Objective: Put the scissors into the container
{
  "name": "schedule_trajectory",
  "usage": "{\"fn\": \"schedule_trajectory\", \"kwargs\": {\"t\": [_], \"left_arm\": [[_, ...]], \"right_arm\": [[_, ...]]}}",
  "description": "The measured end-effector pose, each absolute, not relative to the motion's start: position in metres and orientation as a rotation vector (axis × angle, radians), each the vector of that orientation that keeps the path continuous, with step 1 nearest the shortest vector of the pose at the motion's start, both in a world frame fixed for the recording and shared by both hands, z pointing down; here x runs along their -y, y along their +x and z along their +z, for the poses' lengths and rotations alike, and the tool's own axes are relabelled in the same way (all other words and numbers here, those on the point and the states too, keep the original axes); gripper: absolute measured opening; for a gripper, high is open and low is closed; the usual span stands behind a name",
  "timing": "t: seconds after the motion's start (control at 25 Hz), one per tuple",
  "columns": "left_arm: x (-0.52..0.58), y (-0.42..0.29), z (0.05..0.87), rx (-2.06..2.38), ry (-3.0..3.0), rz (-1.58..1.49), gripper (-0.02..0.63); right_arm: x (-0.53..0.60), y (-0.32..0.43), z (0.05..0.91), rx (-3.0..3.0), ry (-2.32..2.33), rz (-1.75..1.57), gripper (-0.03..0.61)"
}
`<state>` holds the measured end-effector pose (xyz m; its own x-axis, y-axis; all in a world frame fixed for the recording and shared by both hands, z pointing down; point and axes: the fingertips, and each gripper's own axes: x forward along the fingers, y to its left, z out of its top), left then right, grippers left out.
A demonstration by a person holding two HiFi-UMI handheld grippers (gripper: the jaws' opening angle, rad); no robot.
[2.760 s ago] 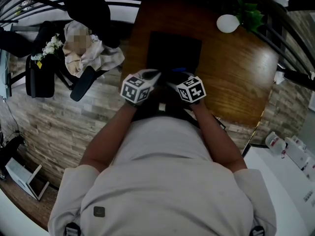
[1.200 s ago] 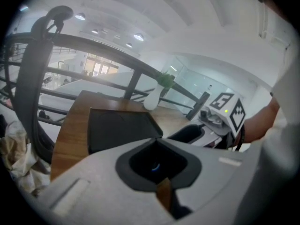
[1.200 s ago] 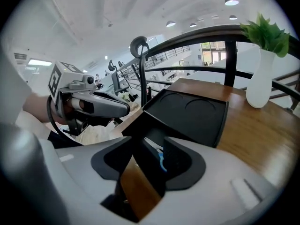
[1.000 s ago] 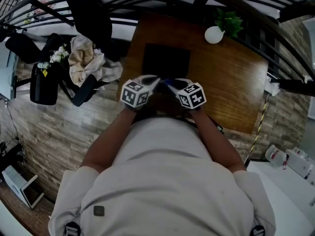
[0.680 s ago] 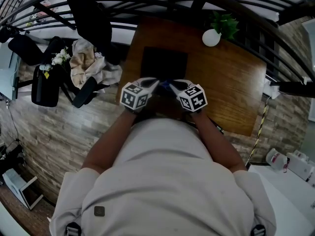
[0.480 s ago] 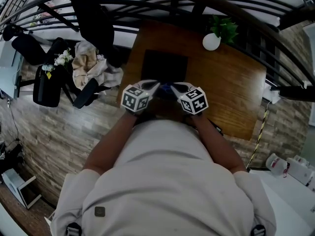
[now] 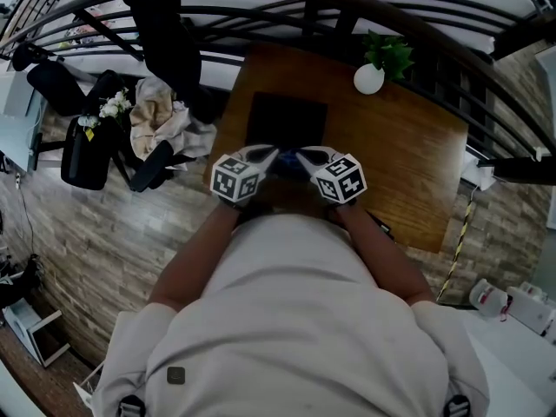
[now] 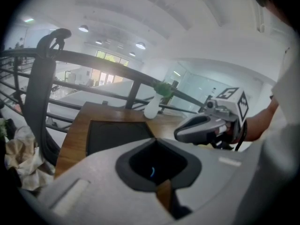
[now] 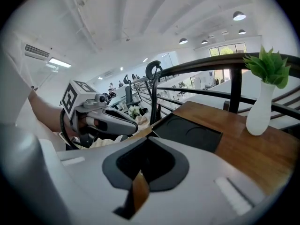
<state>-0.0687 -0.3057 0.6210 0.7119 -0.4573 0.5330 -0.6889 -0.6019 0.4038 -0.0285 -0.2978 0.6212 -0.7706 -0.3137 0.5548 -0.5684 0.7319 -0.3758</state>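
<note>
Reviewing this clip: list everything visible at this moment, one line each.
table: one, brown wood, beneath both grippers
tray: one, black, on the table ahead of the grippers
vase: one, white, holding a green plant, table's far edge
blue object: one, between the gripper tips; too small to identify
railing: one, black metal, beyond the table
bag: one, black, left of the table
flowers: one bunch, white, by the bag
cloth: one, beige, crumpled beside the bag
person: one, light shirt, bottom of the head view
left gripper: one, grey, jaws together
right gripper: one, grey, jaws just closed, nothing between them
</note>
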Motion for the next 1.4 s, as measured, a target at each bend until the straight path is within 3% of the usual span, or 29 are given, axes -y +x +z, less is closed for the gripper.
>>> {"fn": "schedule_trajectory", "kwargs": {"t": [0.76, 1.4], "left_arm": [[0.271, -0.028, 0.531, 0.980, 2.455, 0.345, 0.005], [0.227, -0.050, 0.513, 0.851, 2.525, 0.357, 0.005]], "right_arm": [[0.271, 0.021, 0.554, 2.644, 0.545, 0.715, 0.006], [0.222, 0.017, 0.517, 2.691, 0.593, 0.707, 0.006]]}}
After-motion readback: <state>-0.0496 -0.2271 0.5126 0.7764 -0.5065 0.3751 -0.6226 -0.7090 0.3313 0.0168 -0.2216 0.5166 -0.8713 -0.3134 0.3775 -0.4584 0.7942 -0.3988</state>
